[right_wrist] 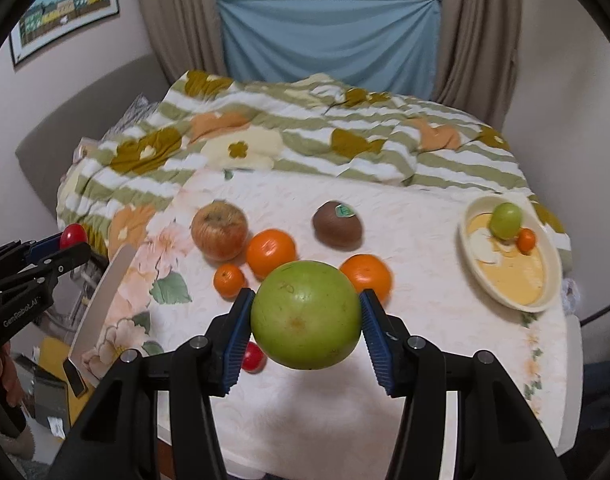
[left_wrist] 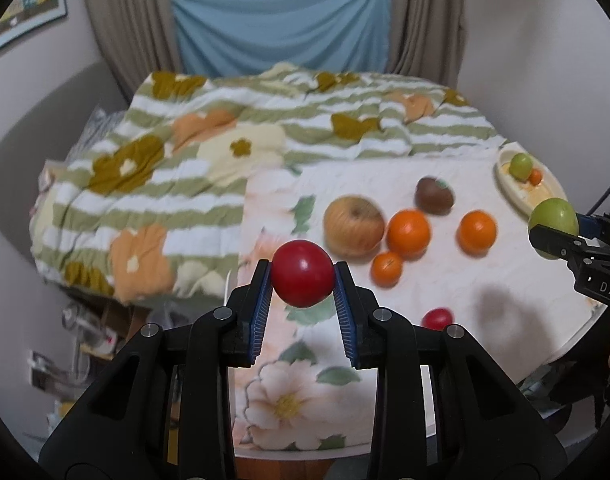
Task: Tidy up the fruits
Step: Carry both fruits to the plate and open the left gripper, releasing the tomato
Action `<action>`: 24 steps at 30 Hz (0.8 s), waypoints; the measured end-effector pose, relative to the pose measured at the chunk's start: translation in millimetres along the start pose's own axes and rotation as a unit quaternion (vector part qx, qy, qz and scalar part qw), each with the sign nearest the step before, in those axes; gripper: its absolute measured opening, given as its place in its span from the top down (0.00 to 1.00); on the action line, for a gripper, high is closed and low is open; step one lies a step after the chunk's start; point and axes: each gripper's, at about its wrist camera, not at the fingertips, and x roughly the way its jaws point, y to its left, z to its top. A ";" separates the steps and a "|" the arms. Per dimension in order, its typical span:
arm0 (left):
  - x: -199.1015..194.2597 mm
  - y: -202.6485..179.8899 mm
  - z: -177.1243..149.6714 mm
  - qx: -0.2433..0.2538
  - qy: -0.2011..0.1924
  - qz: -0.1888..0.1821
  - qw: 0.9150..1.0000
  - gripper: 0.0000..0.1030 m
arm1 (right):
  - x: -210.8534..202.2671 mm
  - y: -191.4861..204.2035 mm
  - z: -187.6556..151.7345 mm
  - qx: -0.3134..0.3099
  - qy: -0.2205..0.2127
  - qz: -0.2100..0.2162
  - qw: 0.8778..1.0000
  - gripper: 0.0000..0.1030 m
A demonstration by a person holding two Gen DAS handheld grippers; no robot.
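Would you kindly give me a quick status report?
Left gripper shut on red fruit. Right gripper shut on green fruit. Dish rim clear.

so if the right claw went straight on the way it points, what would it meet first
Probably the orange just behind the held green apple, on the tablecloth; depth is unclear.
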 end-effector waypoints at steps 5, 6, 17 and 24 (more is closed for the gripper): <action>-16.1 -27.2 23.0 0.013 -0.026 -0.009 1.000 0.63 | -24.1 -32.3 5.4 0.018 -0.024 -0.014 0.999 0.53; -18.2 -33.5 26.6 0.015 -0.030 -0.009 0.999 0.63 | -27.9 -39.0 6.5 0.020 -0.027 -0.015 0.999 0.53; -17.0 -130.3 64.0 0.001 -0.057 -0.015 0.998 0.63 | -54.0 -135.6 16.4 0.011 -0.046 -0.012 0.999 0.53; 3.2 -203.8 88.5 -0.009 -0.059 -0.031 0.998 0.63 | -52.1 -200.7 23.6 -0.005 -0.044 -0.009 0.999 0.53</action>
